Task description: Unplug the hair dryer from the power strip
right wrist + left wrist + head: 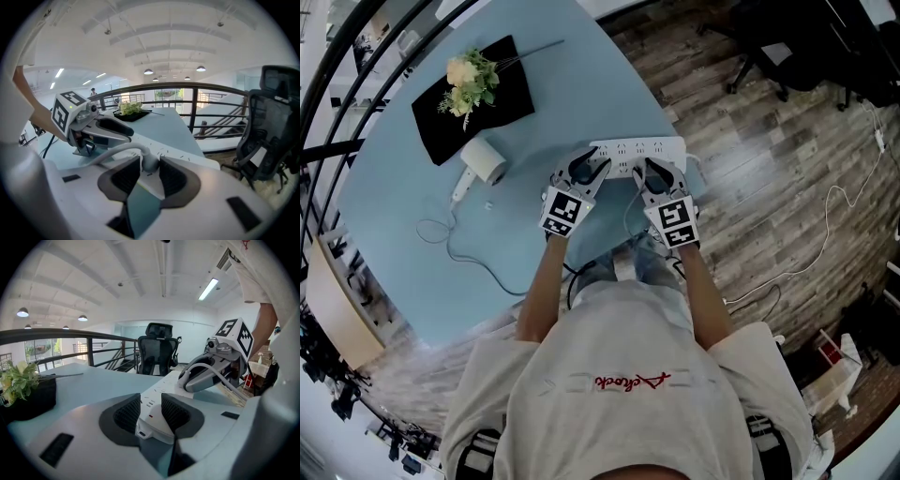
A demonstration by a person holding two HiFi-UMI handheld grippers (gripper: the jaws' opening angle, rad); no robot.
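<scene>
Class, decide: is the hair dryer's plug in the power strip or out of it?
In. The right gripper view shows the white plug seated against the face of the power strip, between the right tongs.

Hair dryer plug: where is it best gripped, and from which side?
Grip the plug body by its two side faces, coming from the person's side, tilted down. It stands up from the power strip and its cable bends off sideways, leaving both sides free.
</scene>
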